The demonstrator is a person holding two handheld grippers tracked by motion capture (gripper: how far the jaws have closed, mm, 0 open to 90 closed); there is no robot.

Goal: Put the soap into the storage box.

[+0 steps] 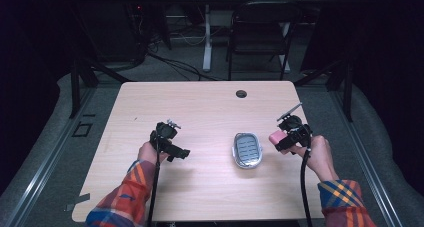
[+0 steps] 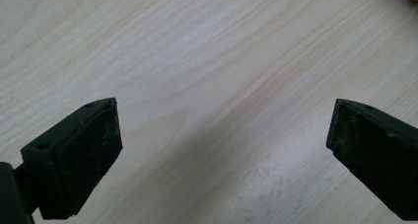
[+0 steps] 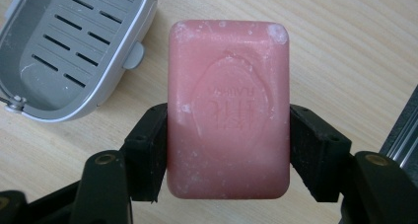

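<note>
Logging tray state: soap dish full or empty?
Empty. The slotted floor of the soap dish is bare; the pink soap is outside it, clamped in the right tongs.

Pale wood-grain table (image 2: 207, 61), matt pink soap (image 3: 228, 110), seemingly plastic grey dish (image 3: 74, 51).

Bright, even light on the table (image 1: 200, 107), dark surroundings; gripper views sharp, soft shadows, no glare.
</note>
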